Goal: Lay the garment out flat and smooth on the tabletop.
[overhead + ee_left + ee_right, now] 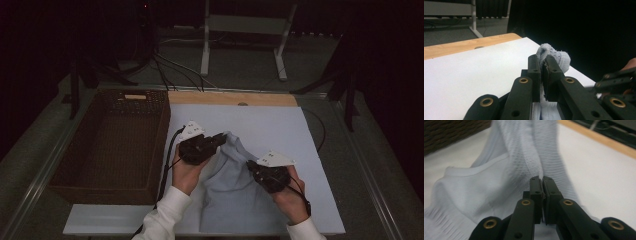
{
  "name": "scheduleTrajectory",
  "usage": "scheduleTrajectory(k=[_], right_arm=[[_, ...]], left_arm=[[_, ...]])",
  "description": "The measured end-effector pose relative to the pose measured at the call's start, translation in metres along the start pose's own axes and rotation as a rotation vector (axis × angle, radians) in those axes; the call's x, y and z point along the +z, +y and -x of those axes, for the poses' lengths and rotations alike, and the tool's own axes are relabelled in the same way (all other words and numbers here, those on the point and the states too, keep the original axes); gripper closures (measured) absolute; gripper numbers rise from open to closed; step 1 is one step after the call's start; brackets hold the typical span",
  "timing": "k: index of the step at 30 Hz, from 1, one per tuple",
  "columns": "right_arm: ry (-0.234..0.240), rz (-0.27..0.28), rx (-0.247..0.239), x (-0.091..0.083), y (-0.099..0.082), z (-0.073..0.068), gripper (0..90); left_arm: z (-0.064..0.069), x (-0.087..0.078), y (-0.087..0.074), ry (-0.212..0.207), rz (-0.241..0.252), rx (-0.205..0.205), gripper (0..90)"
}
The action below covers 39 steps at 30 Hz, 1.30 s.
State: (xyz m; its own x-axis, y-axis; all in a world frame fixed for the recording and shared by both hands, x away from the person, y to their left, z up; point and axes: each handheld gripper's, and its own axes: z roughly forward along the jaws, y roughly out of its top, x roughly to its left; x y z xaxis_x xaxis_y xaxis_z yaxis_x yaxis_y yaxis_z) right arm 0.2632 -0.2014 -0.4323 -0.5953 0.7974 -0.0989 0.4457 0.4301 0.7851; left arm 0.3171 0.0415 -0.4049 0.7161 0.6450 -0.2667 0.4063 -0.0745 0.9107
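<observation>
light: dim, walls lost in black | floor (240,65): grey, at 12 o'clock | white frame stand (243,30): on the floor at 12 o'clock | cables (172,67): trailing at 11 o'clock | dark tripod legs (345,82): at 2 o'clock

Your left tool (543,65) hides the cloth's (556,57) pinched fold between its jaws. Your right tool (541,185) covers the ribbed hem it grips. In the high view, the cloth's near end runs off the bottom edge, and your forearms (160,215) are cut off there.
</observation>
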Motion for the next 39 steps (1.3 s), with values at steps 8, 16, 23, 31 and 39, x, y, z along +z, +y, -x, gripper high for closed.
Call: scheduleTrajectory(k=[8, 16, 23, 31, 39], right_arm=[[-0.055, 0.016, 0.021, -0.009, -0.001, 0.005, 86.7], [-0.043, 0.02, -0.003, -0.007, -0.003, 0.001, 62.9], [-0.039, 0.034, 0.025, -0.007, -0.007, 0.003, 43.5], [-0.082, 0.071, 0.072, -0.013, -0.012, 0.014, 27.3], [-0.106, 0.091, 0.111, -0.017, -0.019, 0.023, 25.9]], left_arm=[[-0.002, 0.005, 0.0, 0.015, 0.002, -0.012, 85.9], [-0.012, 0.006, 0.001, 0.053, 0.002, -0.032, 85.9], [-0.018, 0.007, 0.001, 0.078, -0.009, -0.036, 85.9], [-0.029, 0.009, -0.001, 0.121, -0.03, -0.037, 85.9], [-0.044, 0.012, -0.002, 0.198, -0.044, -0.065, 86.0]])
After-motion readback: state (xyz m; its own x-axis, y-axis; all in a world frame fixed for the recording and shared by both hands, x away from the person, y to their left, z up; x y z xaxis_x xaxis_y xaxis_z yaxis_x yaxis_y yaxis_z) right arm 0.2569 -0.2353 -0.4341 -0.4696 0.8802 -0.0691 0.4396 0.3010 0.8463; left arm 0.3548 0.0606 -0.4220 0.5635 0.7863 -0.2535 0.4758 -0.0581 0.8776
